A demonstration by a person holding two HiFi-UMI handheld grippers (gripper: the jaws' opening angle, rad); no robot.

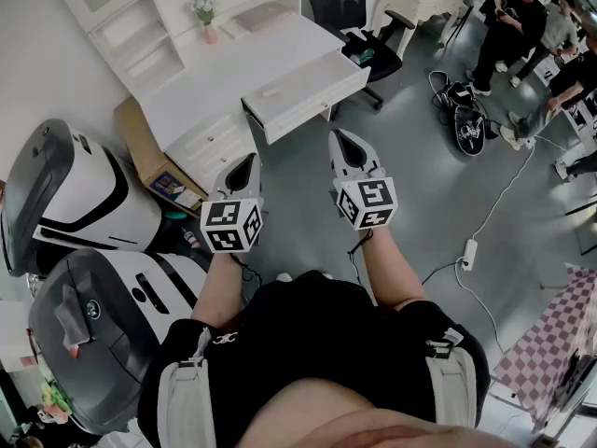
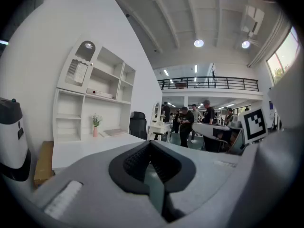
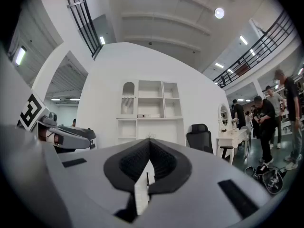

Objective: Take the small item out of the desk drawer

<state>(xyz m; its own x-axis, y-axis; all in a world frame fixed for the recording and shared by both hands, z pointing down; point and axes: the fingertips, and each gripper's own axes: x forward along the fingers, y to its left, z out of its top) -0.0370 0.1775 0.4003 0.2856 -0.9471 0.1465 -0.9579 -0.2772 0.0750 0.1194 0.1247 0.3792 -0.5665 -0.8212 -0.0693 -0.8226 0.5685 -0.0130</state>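
A white desk with a shelf unit stands ahead, and its top drawer is pulled out toward me. A small pale item lies in the drawer. My left gripper is shut and hangs in the air short of the desk's lower drawers. My right gripper, also shut, points at the open drawer's front from just below it. The left gripper view has its closed jaws before the desk top. In the right gripper view the closed jaws face the shelf unit. Neither gripper holds anything.
A black office chair stands right of the desk. Two bulky white-and-grey machines and a cardboard box fill the left. Cables and a power strip lie on the floor; people stand at the back right.
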